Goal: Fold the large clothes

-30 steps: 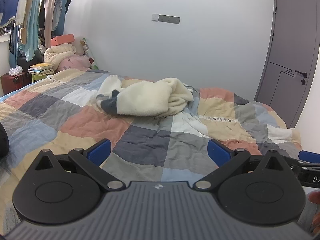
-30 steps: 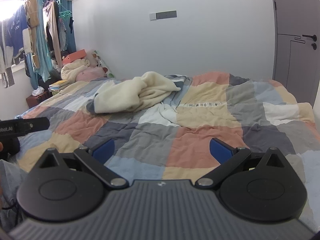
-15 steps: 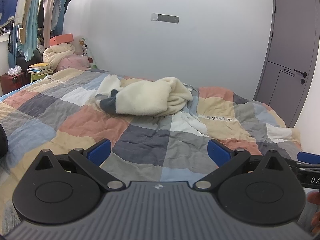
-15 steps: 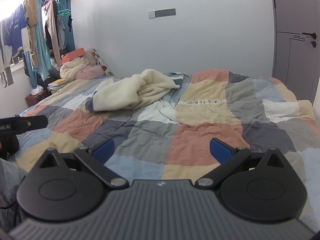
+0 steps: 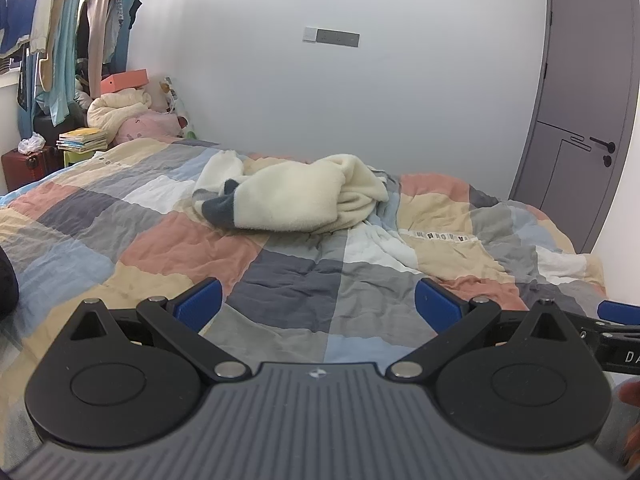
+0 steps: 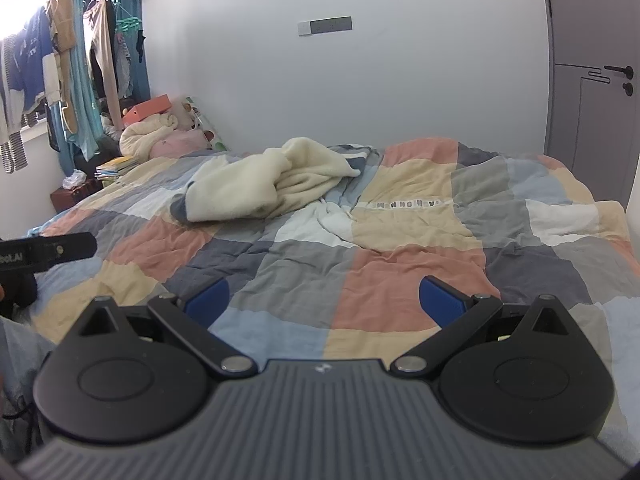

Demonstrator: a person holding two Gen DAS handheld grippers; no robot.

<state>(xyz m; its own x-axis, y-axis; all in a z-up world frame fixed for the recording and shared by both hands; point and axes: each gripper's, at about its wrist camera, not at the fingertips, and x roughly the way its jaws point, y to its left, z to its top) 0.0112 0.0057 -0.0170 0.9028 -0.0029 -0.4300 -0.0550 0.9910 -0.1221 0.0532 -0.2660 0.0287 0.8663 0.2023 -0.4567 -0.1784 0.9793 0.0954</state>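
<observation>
Here both tongs, left tongs (image 5: 318,304) and right tongs (image 6: 324,298), hover spread wide and empty above the near part of the bed's patchwork quilt (image 5: 168,240). The cream fleece garment (image 5: 292,200) lies crumpled well ahead of them, mid-bed, near the grey wall (image 6: 360,80).

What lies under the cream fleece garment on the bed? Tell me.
The cream fleece garment lies crumpled on the patchwork quilt. Whatever else is beneath its folds is covered.
</observation>
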